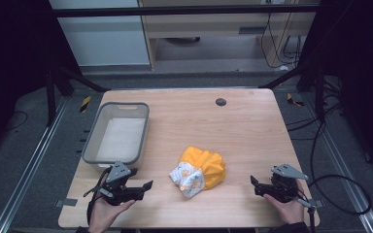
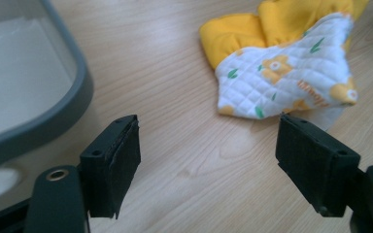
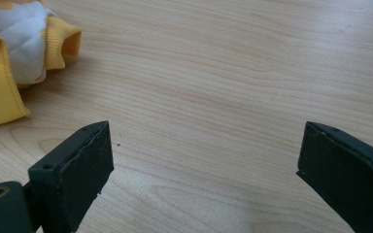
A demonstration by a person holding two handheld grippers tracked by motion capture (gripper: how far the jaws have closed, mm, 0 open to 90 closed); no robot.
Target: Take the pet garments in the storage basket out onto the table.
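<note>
As the high view looked down on the wooden table (image 1: pixel 243 126), a crumpled yellow and white cloth (image 1: pixel 199 171) lay near its front middle, touching neither gripper. The left gripper (image 1: pixel 148 186) sat at the front left, just before a grey bin (image 1: pixel 91 141), its jaws pointing toward the cloth; the right gripper (image 1: pixel 253 184) sat at the front right, well apart from the cloth. From the left gripper view, the 2 jaws stood spread with only bare wood between them, the cloth (image 2: pixel 286 73) lying just beyond and the bin (image 2: pixel 73 104) at the left edge. From the right gripper view, the jaws were likewise spread over bare wood, with the cloth (image 3: pixel 14 53) off at the upper left.
</note>
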